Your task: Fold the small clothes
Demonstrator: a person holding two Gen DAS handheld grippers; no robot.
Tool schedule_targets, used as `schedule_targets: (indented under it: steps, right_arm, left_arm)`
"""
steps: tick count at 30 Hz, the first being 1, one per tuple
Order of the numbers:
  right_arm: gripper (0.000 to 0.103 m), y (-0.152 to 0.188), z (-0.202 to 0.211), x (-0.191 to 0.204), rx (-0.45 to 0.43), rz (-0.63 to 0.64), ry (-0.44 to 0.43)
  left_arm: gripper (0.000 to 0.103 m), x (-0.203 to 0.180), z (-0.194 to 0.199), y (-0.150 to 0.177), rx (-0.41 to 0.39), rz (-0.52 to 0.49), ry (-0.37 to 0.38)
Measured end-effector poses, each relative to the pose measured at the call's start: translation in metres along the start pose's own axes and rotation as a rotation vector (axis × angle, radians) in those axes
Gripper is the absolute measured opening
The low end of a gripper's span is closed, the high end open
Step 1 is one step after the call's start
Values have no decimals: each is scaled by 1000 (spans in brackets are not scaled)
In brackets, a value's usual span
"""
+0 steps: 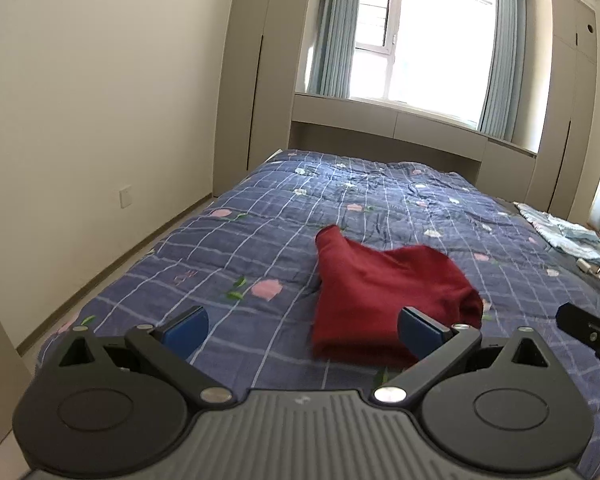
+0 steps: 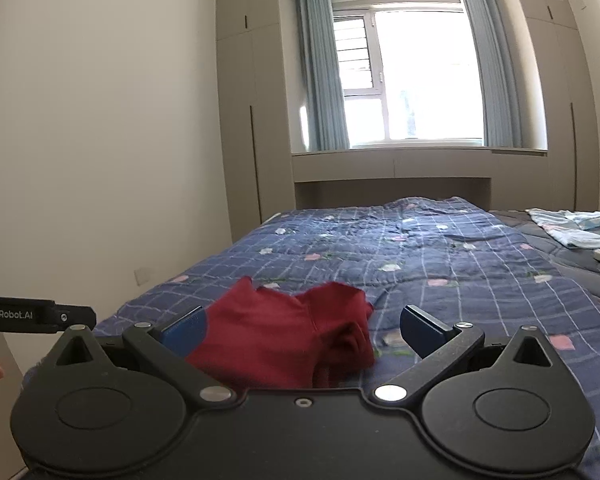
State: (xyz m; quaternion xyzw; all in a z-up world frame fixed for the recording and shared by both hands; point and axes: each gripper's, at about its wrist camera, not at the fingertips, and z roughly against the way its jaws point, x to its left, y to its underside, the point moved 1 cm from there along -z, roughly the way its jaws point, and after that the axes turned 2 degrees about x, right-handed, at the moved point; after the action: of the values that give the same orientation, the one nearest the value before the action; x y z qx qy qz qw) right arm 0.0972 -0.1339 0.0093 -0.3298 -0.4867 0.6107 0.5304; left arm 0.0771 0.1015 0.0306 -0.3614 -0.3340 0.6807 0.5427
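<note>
Red garment (image 1: pixel 388 300) lies on the bed (image 1: pixel 260 240) near its front edge, bunched and partly doubled over. Both grippers, left (image 1: pixel 302 334) and right (image 2: pixel 302 330), hover with fingers apart, holding nothing. For a neat fold, pinch 2 corners of one edge and keep the cloth taut.

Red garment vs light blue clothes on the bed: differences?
The red garment is plain dark red; the light blue clothes are pale and patterned. The red garment lies bunched near both open grippers, the left gripper and right gripper; the light blue clothes lie at the far right edge. Both rest on the blue quilt, ungripped.
</note>
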Motion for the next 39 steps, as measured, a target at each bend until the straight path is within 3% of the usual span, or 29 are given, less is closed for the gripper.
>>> schedule_targets:
  steps: [12, 39]
  right_arm:
    - [102, 39, 20, 6, 9, 23, 32]
    - [102, 61, 6, 4, 65, -1, 13]
  left_arm:
    - [103, 12, 10, 49, 36, 11, -18]
    - [103, 15, 4, 59, 60, 2, -45]
